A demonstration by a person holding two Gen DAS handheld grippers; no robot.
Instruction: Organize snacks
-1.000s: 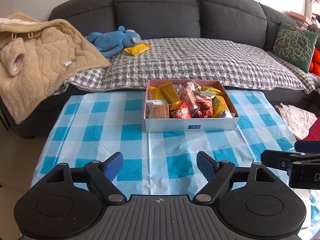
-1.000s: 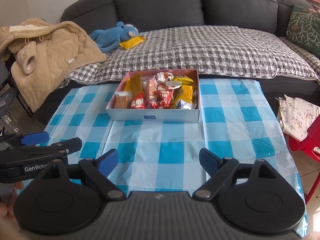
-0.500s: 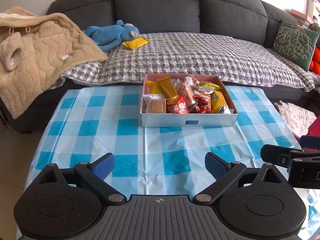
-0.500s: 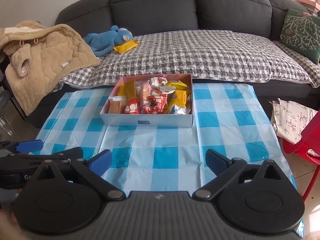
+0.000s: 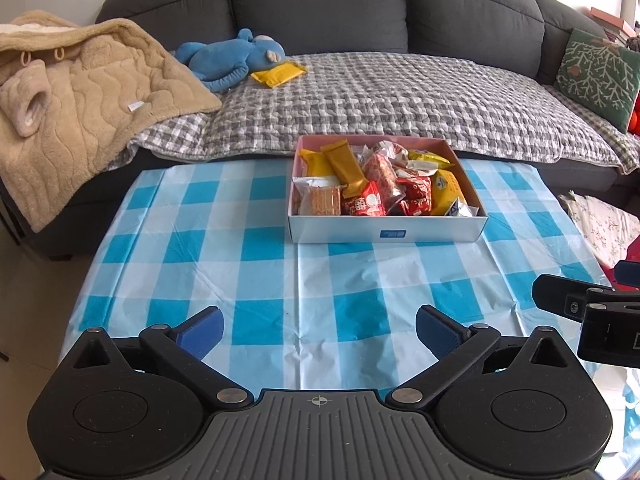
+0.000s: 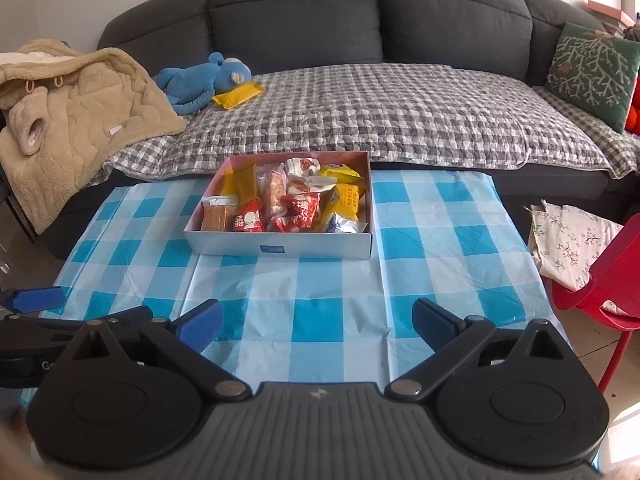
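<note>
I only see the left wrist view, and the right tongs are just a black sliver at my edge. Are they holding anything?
Observer: No. The right tongs have just been opening and stand wide, with nothing between them, only the tablecloth below.
Operator: Anything beside the table on that side?
Observer: A red chair stands just off the tablecloth's right edge, next to the floral cloth.
</note>
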